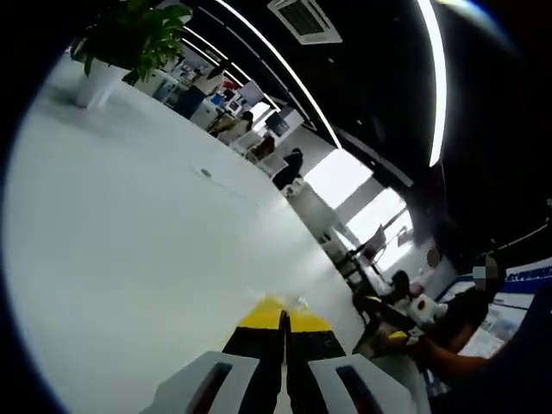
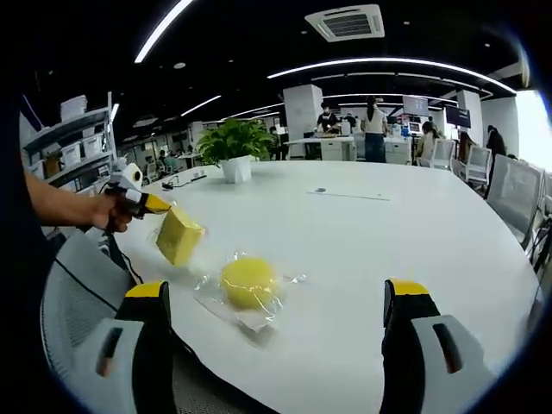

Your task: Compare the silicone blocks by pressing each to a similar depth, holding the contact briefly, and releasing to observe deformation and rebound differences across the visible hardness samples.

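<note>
Left tool [image 1: 283, 321]: seen in the left gripper view rising from 6 o'clock, its yellow-tipped jaws pressed together with no gap visible between them. In the right gripper view the same tool [image 2: 159, 207] comes in from 9 o'clock, held in a person's hand [image 2: 110, 210], its tip at the square block.
Square block [image 2: 179, 235]: yellow, tilted up on edge above the table, at about 9 o'clock of the right gripper view; the left tool's tip meets its upper corner, and whether the jaws pinch it I cannot tell.
Round block [image 2: 248, 281]: yellow disc lying flat on the table, sitting on a clear plastic wrapper [image 2: 231, 306], just beside the square block toward 5 o'clock of it.
Right tool [image 2: 278, 298]: jaws spread wide, one at 7 o'clock and one at 5 o'clock of the right gripper view, nothing between them; the round block lies ahead, nearer the 7 o'clock jaw.
Table [image 2: 388, 233]: white, large, rounded edge.
Plant [image 2: 234, 142]: green, in a white pot, on the far part of the table toward 11 o'clock.
Background: office with people [image 2: 374, 129] standing and sitting at desks toward 1 o'clock, shelves [image 2: 65, 142] at 10 o'clock.
</note>
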`<state>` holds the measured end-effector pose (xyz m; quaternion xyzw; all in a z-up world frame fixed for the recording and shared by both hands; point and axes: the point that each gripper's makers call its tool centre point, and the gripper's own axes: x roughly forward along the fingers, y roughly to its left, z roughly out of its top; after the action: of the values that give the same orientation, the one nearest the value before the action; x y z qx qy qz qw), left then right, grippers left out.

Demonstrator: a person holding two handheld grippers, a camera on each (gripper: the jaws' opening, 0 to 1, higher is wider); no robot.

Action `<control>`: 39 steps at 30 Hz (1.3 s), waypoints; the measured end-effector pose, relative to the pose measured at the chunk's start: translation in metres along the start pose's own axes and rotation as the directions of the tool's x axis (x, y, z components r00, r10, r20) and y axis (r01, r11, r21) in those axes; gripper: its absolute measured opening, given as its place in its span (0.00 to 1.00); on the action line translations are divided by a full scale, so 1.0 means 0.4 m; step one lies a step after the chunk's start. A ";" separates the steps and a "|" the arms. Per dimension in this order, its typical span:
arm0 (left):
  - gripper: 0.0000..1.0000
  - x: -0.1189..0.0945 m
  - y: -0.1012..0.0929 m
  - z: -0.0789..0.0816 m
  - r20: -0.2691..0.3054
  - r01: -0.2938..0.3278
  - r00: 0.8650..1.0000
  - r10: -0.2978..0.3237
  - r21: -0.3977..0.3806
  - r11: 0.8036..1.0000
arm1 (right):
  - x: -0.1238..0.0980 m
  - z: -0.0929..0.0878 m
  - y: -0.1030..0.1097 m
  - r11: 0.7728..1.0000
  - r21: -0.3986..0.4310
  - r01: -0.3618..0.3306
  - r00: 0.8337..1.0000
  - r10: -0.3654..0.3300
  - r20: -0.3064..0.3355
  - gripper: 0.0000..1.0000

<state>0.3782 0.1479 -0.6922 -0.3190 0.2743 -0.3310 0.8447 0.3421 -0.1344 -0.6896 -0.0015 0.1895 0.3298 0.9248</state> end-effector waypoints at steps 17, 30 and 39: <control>0.00 0.040 0.157 0.005 -0.051 -0.178 0.979 0.197 0.250 0.952 | 0.003 -0.008 -0.003 1.000 0.015 0.008 1.000 -0.008 -0.008 0.96; 0.00 0.054 0.232 -0.038 -0.183 -0.218 0.938 0.293 0.343 0.914 | -0.003 -0.008 0.003 1.000 0.024 0.007 1.000 -0.007 -0.011 0.96; 0.00 0.057 0.247 -0.038 -0.180 -0.226 0.934 0.308 0.369 0.902 | -0.007 -0.008 -0.002 1.000 0.017 0.009 1.000 -0.008 -0.022 0.96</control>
<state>0.4202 0.1829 -0.7791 -0.0852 0.3515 -0.2889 0.8864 0.3393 -0.1370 -0.6918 0.0022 0.2025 0.3241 0.9241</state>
